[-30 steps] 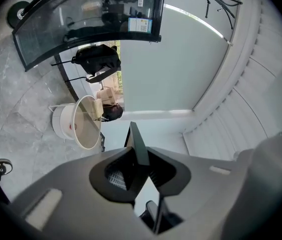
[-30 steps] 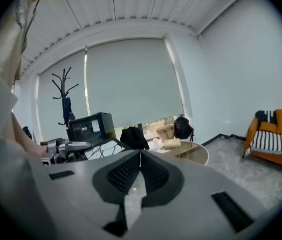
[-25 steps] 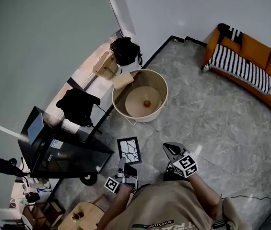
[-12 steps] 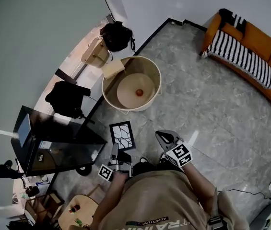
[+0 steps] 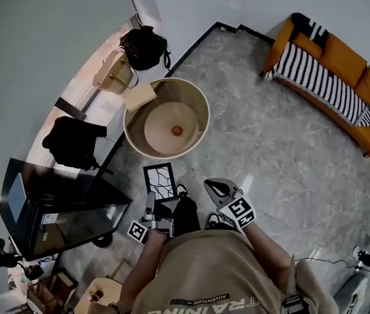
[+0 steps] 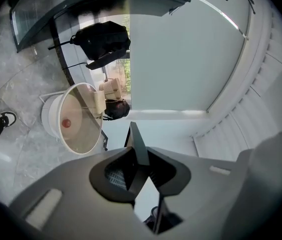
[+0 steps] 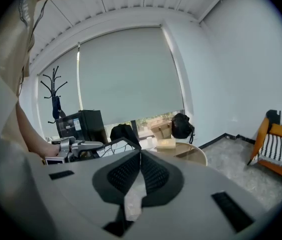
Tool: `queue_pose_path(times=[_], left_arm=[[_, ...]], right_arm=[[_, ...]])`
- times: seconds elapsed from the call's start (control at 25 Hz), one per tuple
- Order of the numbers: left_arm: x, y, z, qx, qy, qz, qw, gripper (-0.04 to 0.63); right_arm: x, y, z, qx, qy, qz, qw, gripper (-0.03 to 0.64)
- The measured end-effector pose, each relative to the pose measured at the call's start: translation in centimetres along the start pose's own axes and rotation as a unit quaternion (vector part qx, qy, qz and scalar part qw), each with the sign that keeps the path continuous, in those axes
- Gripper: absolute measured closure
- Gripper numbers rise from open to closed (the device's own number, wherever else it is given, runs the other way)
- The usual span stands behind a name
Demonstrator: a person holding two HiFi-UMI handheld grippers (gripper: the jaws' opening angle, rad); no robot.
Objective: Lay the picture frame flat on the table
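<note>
**A:** Closest first. What's your left gripper (image 5: 151, 200) doing?

**B:** It's pinching the lower edge of the picture frame (image 5: 160, 180). You're holding the frame in the air, face up, just short of the round table (image 5: 205, 119).

**A:** And the right gripper (image 5: 213, 188)?

**B:** Its jaws are pressed together with nothing between them. It hangs just beside the left one.

**A:** How will the frame handle?

**B:** My guess is stiff, thin and light. It's likely glazed, so treat it as fragile. The smooth border could pivot in your one-edge pinch. Take hold of the border, never the pane, and steady the opposite edge before you lower it.

**A:** Anything farther out?

**B:** There's an orange ball (image 5: 177, 130) on the tabletop and a box (image 5: 139, 97) at the rim. Aim for a bare patch. The sofa (image 5: 332, 64) is well apart.
</note>
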State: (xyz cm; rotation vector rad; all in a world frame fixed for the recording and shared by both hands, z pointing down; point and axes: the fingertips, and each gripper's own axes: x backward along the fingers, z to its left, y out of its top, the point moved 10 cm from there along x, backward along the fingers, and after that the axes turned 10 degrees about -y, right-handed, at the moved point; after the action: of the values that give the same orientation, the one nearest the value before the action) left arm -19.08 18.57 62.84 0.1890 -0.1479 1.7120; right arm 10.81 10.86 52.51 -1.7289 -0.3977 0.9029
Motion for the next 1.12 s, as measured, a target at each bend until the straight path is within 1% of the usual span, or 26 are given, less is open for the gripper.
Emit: queue_pose_path(times=[0.16, 0.32, 0.52, 0.64, 0.76, 0.92, 1.12], left_arm=[[-4.3, 3.5, 1.0, 0.010, -0.010, -0.001, 0.9999, 0.525], [-8.2, 7.6, 2.2, 0.022, -0.014, 0.002, 0.9997, 0.525], [-11.5, 10.8, 4.6, 0.034, -0.005, 0.027, 0.9990, 0.525], [-12.7, 12.1, 6.5, 0.046, 0.007, 0.027, 0.9985, 0.525], [-13.7, 12.6, 8.3, 0.062, 0.013, 0.024, 0.9977, 0.525], [-14.4, 13.0, 11.4, 0.063, 0.030, 0.028, 0.9971, 0.525], [-15.0, 13.0, 17.5, 0.070, 0.057, 0.013, 0.9958, 0.525]], right_arm=[[-4.3, 3.2, -0.8, 0.017, -0.026, -0.016, 0.999, 0.611], [-9.7, 6.3, -1.1, 0.037, -0.033, -0.021, 0.999, 0.611], [-14.6, 8.4, -1.2, 0.027, -0.044, -0.016, 0.999, 0.611], [-16.5, 8.0, -0.4, 0.023, -0.041, -0.002, 0.999, 0.611], [-17.9, 7.1, -0.3, 0.020, -0.041, 0.010, 0.999, 0.611], [-19.5, 5.8, -1.6, 0.001, -0.053, 0.013, 0.999, 0.611], [-21.8, 2.5, -4.1, -0.032, -0.074, 0.028, 0.996, 0.611]])
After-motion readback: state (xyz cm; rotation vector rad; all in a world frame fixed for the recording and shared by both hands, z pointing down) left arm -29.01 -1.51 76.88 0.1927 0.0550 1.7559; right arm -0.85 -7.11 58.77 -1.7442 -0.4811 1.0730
